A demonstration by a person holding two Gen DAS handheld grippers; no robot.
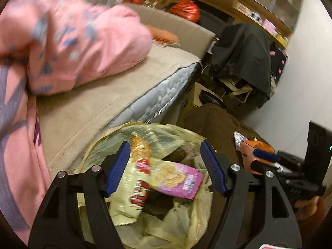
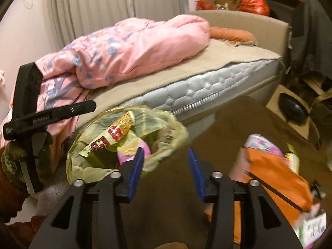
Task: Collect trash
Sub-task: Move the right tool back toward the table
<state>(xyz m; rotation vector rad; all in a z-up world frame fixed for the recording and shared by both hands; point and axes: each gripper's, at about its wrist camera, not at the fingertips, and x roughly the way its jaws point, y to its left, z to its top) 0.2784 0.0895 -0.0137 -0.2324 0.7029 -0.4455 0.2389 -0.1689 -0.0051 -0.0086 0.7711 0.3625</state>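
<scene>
A bin lined with a yellowish plastic bag (image 1: 166, 132) stands beside the bed and holds snack wrappers, among them a pink chip packet (image 1: 178, 178) and a cream packet with red letters (image 1: 137, 195). My left gripper (image 1: 166, 166) hangs open and empty right above the bin. The bin (image 2: 172, 122) also shows in the right wrist view with the wrappers (image 2: 110, 139) inside. My right gripper (image 2: 165, 174) is open and empty over brown cloth, just right of the bin. More wrappers lie on an orange pouch (image 2: 276, 176) at the right, also seen from the left wrist (image 1: 253, 145).
A bed (image 2: 207, 83) with a pink duvet (image 2: 128, 49) fills the space behind the bin. Brown cloth (image 2: 238, 120) covers the surface under my right gripper. A dark draped chair (image 1: 242, 56) and shelves (image 1: 267, 25) stand at the far right.
</scene>
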